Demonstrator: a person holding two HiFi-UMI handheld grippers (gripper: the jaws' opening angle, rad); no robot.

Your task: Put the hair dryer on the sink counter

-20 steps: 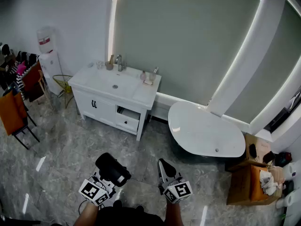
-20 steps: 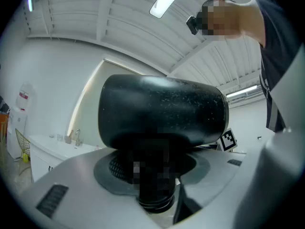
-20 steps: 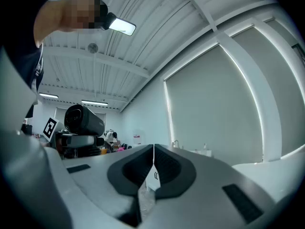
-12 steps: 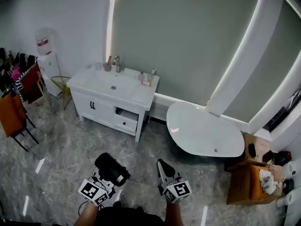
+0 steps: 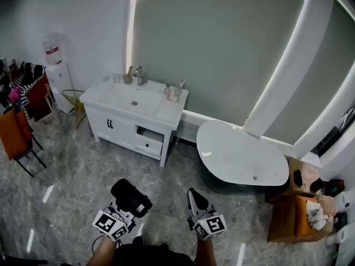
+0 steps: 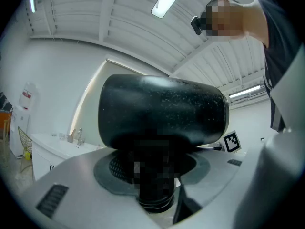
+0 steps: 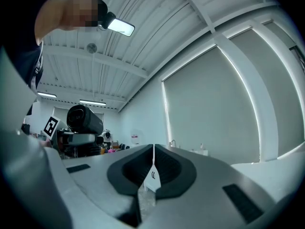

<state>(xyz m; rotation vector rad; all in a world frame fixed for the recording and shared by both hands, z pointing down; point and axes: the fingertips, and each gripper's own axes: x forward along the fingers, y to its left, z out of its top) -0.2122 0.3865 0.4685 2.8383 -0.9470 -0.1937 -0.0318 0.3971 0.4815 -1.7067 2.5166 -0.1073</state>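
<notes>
Black hair dryer is riding handle-clamped in the left gripper, ready for the distant sink counter. The right gripper is idling closed, empty.

1. The left gripper clamps the black hair dryer by its handle, with the barrel lying crosswise above the jaws.
2. The white sink counter, with its faucet, stands well beyond at the left.

Matt black hair dryer, glossy white sink counter, polished marbled floor.
</notes>
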